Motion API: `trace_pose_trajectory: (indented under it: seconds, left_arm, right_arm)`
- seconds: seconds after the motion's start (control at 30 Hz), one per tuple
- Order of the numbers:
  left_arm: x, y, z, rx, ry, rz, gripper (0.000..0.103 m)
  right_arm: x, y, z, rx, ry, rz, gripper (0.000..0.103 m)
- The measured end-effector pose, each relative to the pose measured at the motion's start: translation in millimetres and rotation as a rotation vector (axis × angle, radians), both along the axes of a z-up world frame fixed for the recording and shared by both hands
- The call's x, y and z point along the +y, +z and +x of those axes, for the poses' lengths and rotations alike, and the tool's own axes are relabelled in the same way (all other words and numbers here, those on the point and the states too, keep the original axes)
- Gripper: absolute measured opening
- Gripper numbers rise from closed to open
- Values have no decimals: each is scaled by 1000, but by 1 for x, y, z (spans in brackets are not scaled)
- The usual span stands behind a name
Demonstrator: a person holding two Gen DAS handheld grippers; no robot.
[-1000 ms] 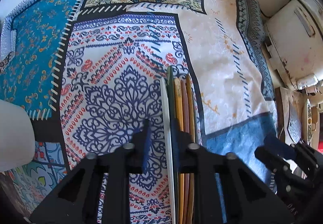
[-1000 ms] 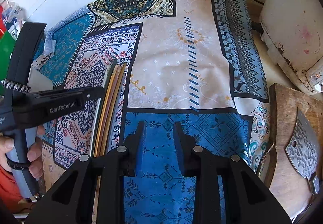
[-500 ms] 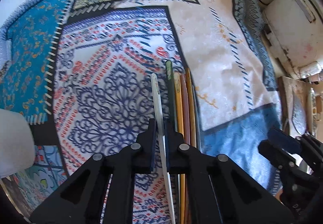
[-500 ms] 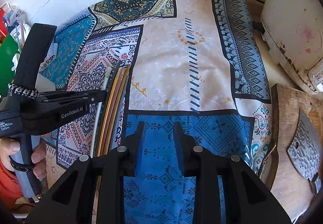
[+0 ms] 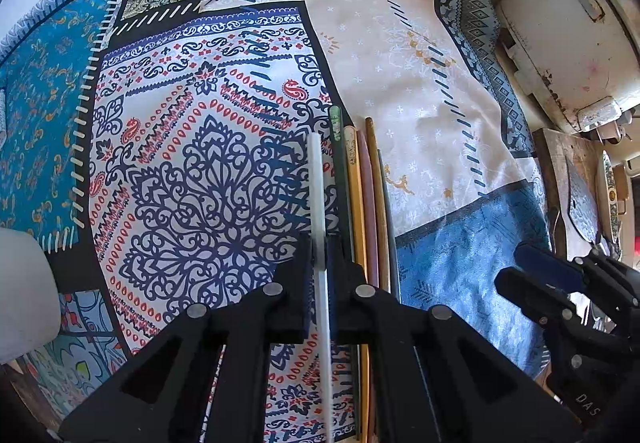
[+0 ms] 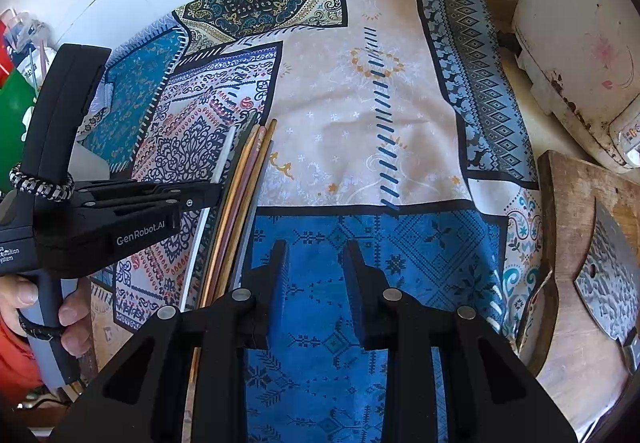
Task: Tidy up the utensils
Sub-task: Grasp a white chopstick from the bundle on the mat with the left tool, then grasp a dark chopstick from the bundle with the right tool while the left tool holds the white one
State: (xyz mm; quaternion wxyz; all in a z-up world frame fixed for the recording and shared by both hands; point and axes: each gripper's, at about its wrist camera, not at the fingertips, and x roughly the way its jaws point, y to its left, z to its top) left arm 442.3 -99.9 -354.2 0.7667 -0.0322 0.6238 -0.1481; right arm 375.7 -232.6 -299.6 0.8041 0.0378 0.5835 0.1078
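A patterned patchwork cloth (image 6: 360,123) lies beside a wooden board (image 6: 576,283) bearing a cleaver (image 6: 612,275).

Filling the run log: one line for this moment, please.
left hand-held gripper: shut on white chopstick | right hand-held gripper: open, empty | other chopsticks: on cloth

Printed cloth tablecloth (image 6: 360,115), worn wooden board (image 6: 576,203), hammered metal cleaver (image 6: 612,279)

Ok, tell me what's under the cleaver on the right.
The cleaver lies on a wooden cutting board. The board's far corner rests against the patterned cloth; whatever is beneath the board is covered.
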Motion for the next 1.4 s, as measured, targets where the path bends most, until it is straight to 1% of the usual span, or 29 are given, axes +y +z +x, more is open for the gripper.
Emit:
trace_pose_trajectory:
  seconds: [0.1, 0.27, 0.33, 0.53, 0.67, 0.7, 0.77, 0.9, 1.03, 1.17, 1.3, 1.4]
  left_arm:
    - [8, 1, -4, -3, 19, -14, 4]
    - [24, 17, -29, -66, 28, 5, 4]
    - [34, 26, -40, -86, 35, 4, 4]
    - [55, 39, -54, -122, 79, -27, 4]
    - [61, 50, -62, -165, 93, -38, 4]
    - [63, 53, -65, -173, 96, -41, 4]
    - [67, 59, -69, -189, 100, -45, 4]
    - [72, 68, -72, -210, 114, -57, 4]
    - [75, 76, -75, -235, 121, -52, 4]
    - [79, 82, -78, -255, 127, -57, 4]
    - [81, 85, -79, -262, 138, -66, 4]
    - [81, 86, -80, -266, 140, -72, 4]
  right_arm:
    - [6, -2, 2, 8, 1, 31, 25]
    - [21, -15, 11, 44, -9, 70, 25]
    - [26, -21, 16, 56, -14, 69, 25]
    - [41, -39, 24, 109, -13, 40, 25]
    - [48, -39, 25, 101, 2, 42, 24]
    - [50, -41, 26, 105, 4, 50, 21]
    - [55, -41, 27, 97, 11, 56, 19]
    - [61, -38, 30, 101, 0, 49, 18]
    - [53, -31, 23, 90, -36, 44, 18]
    - [50, -39, 21, 115, -36, 26, 18]
    - [51, -40, 23, 109, -45, 45, 18]
    - [51, -42, 27, 113, -51, 77, 18]
